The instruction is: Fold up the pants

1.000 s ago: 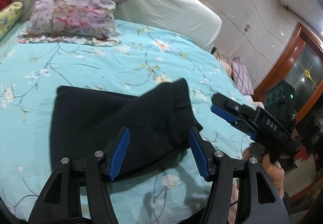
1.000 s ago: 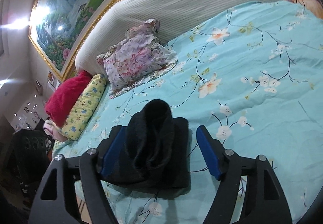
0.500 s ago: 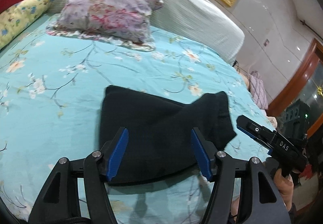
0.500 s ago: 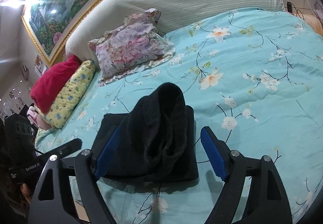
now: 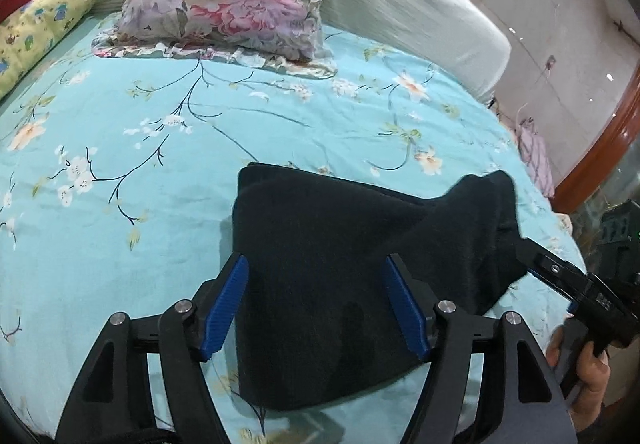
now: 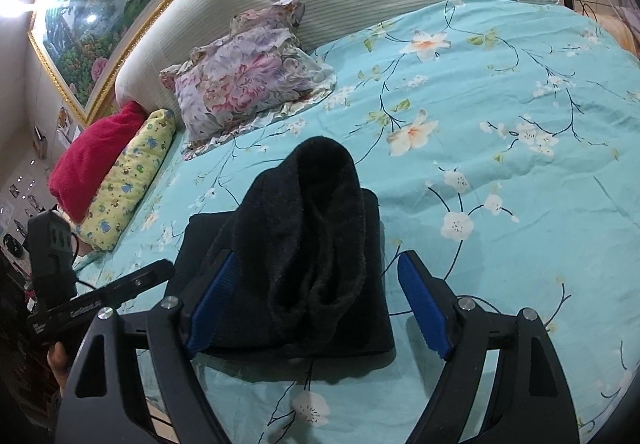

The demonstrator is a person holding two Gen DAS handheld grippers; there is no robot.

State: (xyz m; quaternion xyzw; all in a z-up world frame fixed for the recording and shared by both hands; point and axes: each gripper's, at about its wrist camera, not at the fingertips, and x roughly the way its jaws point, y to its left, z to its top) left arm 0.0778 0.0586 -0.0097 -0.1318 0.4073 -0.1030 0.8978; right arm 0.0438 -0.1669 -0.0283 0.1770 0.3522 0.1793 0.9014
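Hovering over the folded black pants [image 5: 340,284] at the near edge of the floral bedsheet [image 5: 120,163], with the left gripper [image 5: 316,304] opening wider and gripping nothing, cloth merely lying below its pads. Right gripper [image 6: 316,300] spread wide, also empty. Likely a late tidying step: one bunched end standing up at the right, perhaps the waistband. Next: pinching that hump, laying it flat.
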